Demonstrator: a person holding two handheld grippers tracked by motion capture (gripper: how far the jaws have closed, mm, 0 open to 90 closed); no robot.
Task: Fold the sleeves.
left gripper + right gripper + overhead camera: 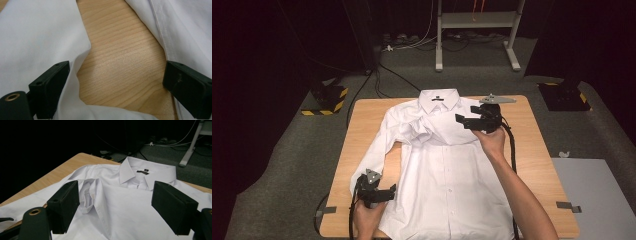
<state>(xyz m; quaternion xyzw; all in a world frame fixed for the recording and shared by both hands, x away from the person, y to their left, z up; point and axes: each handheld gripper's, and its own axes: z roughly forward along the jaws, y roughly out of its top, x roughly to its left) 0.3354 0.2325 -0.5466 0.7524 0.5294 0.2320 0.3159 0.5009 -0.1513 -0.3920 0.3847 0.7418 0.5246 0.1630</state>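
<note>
while a white button-up cotton shirt (447,165) lies flat, collar away, on the light wooden table (537,150), right gripper (468,120) jaws apart above its folded sleeve, left gripper (382,192) jaws wide, astride the other sleeve's edge

- Two black jaws of the left gripper (112,87) rising from the bottom edge, one at about 8 o'clock, the other at about 4 o'clock, standing wide apart with nothing pressed between them.
- Bare wooden table (120,60) running through the middle, from 12 o'clock down to 6 o'clock, grain showing pale under the light.
- White shirt (37,37) spread from 9 to 11 o'clock, its edge curving down behind the jaw at 8 o'clock and along the bottom toward 6 o'clock.
- More of the same white cloth from 1 to 3 o'clock, with a stitched seam (160,22) slanting toward the jaw at 4 o'clock.
- Brass-coloured ring (12,97) set in the gripper body at 8 o'clock.
</note>
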